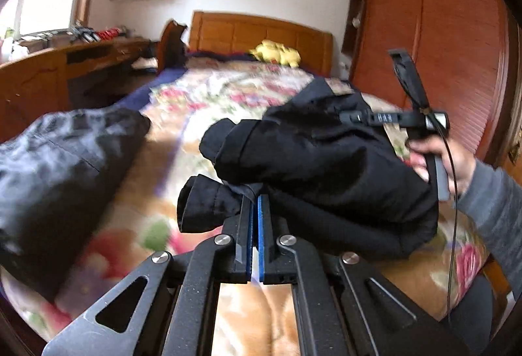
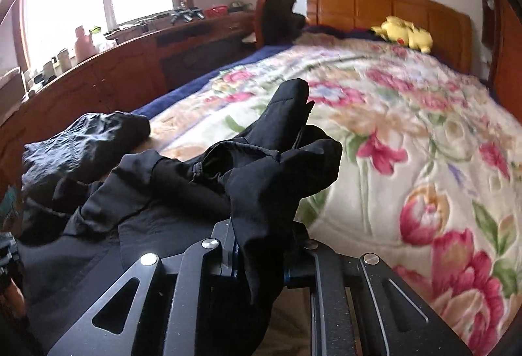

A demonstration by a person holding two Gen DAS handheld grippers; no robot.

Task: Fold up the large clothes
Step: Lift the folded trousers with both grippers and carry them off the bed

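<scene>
Pinched between your left gripper's pressed-together blue pads is a fold of the black jacket, lifted just above the near end of the floral bedspread. Your right gripper grips another bunch, its fingers buried in cloth. Judging by the slack, draw both grippers apart to tension the fabric evenly, then lower it flat, clear of the dark bundle at left.

My left gripper and right gripper each pinch the garment, bunched above the bedspread. Another heap, perhaps more of it, lies to my left. Beyond, a plush toy rests before the headboard.
</scene>
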